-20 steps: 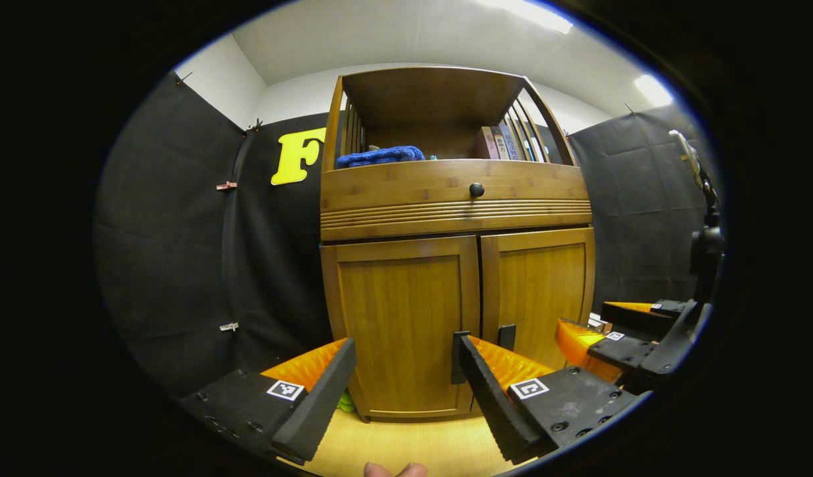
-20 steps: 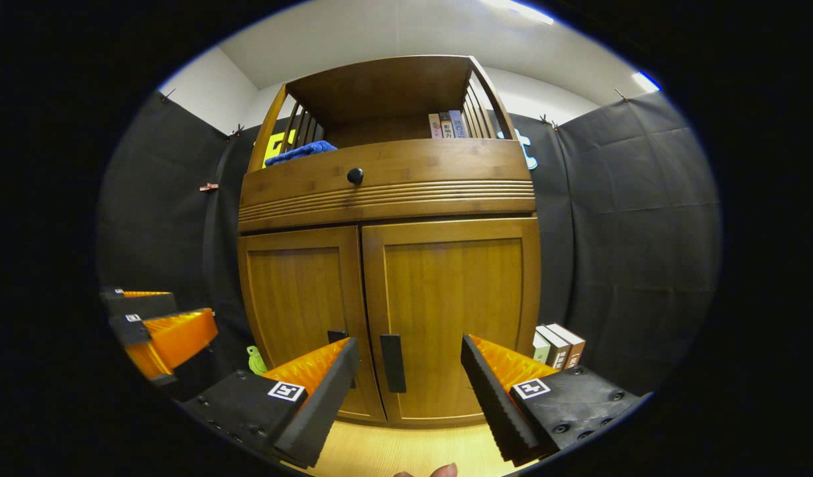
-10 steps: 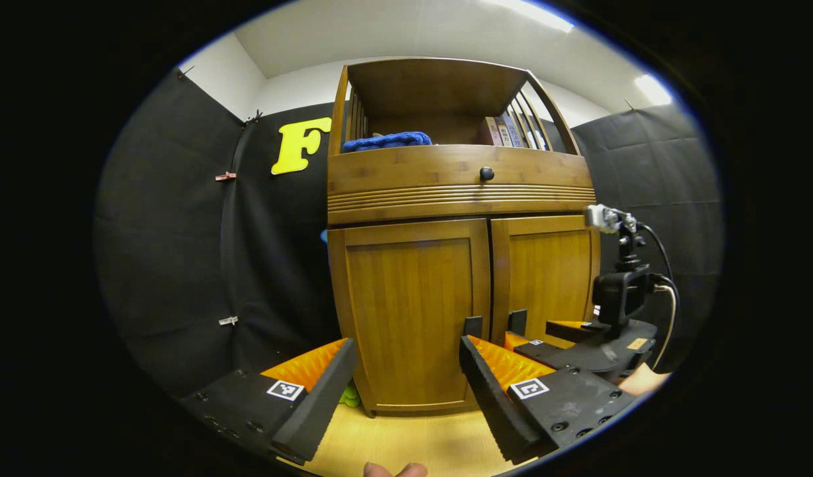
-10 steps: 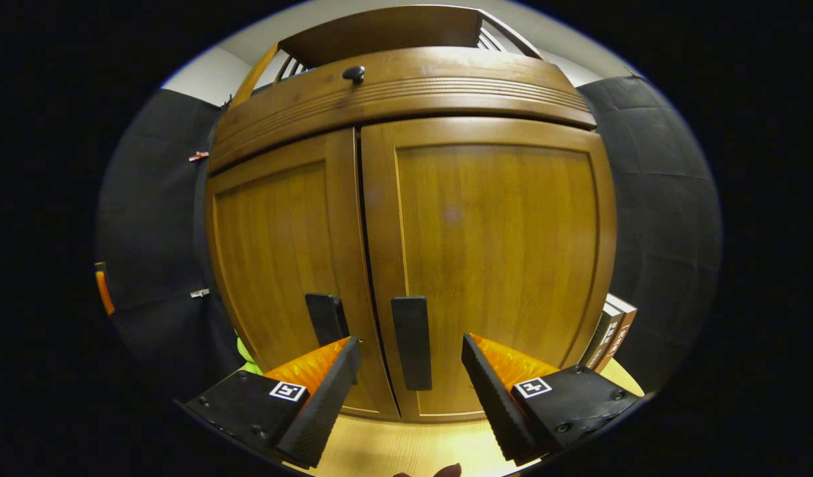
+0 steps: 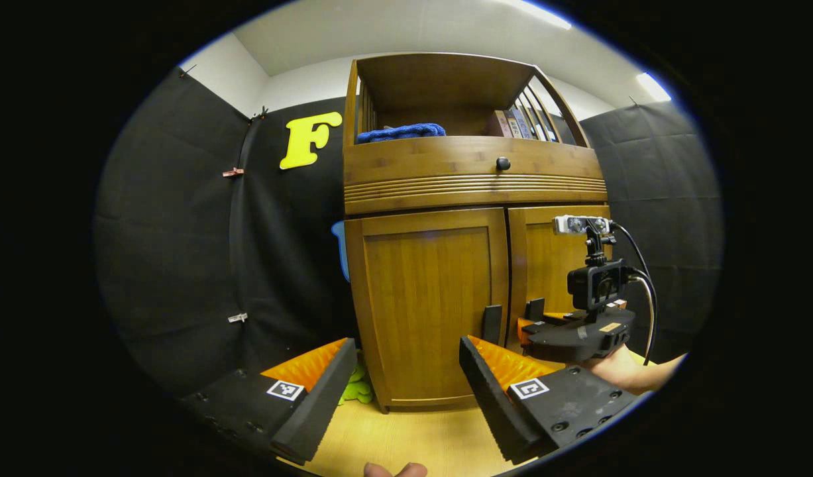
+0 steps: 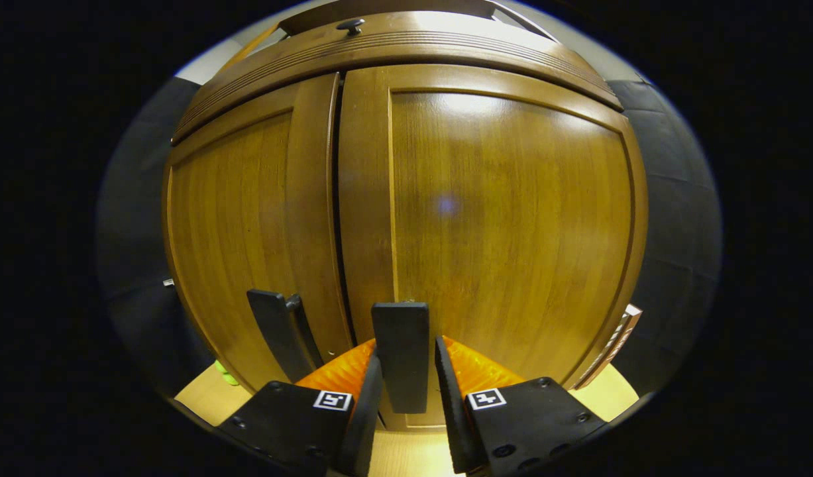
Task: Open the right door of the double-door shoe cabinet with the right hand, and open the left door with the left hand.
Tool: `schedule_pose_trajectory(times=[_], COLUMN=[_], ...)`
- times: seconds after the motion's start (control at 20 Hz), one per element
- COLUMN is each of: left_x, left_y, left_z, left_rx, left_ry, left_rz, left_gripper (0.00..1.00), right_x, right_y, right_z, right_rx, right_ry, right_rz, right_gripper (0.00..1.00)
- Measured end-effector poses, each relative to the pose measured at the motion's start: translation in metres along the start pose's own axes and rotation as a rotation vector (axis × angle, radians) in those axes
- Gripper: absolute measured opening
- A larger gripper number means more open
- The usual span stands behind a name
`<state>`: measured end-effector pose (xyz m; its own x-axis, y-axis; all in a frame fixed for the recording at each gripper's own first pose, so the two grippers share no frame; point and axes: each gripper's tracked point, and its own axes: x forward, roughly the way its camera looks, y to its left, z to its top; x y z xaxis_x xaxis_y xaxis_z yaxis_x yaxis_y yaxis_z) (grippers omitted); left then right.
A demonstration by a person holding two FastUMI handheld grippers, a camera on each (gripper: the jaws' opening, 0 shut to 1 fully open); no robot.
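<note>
While the left gripper point(image 5: 401, 384) hangs with jaws wide apart, the right gripper's point(image 6: 406, 387) jaws clamp the right door handle point(image 6: 400, 354).

One cabinet point(image 5: 472, 291): two doors, left point(image 5: 426, 305) and right point(image 5: 545, 265), each with one handle, left point(image 5: 491, 324) and right point(image 6: 399, 354); one knob point(image 5: 503, 163). Top shelf: one blue cloth point(image 5: 399, 132), several books point(image 5: 515, 124), number unclear. Two grippers, left point(image 5: 403, 391) and right point(image 6: 406, 411).
</note>
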<state>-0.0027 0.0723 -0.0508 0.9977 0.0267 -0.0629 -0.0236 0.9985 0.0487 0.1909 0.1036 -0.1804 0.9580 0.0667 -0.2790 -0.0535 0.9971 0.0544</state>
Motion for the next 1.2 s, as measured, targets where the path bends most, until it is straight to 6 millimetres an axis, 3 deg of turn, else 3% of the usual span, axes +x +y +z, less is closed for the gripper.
schedule_pose_trajectory(times=[0.05,0.25,0.9,1.2], left_x=[0.000,-0.003,-0.014,-0.020], left_y=[0.000,-0.002,-0.025,-0.047], left_z=[-0.001,0.003,0.005,0.005], left_rx=[0.001,-0.006,-0.023,-0.011], left_ry=[0.001,-0.011,-0.018,-0.019], left_rz=[0.004,0.004,0.015,0.005], left_gripper=[0.96,0.98,0.96,0.97], right_x=[-0.001,-0.003,-0.021,-0.018], right_y=[-0.002,-0.002,-0.013,-0.018], right_z=[0.002,0.000,0.011,0.014], right_rx=[-0.018,-0.014,0.026,0.073], right_ry=[-0.008,0.015,-0.001,0.002], right_rz=[-0.005,0.003,0.111,0.079], right_gripper=[0.38,0.26,0.25,0.25])
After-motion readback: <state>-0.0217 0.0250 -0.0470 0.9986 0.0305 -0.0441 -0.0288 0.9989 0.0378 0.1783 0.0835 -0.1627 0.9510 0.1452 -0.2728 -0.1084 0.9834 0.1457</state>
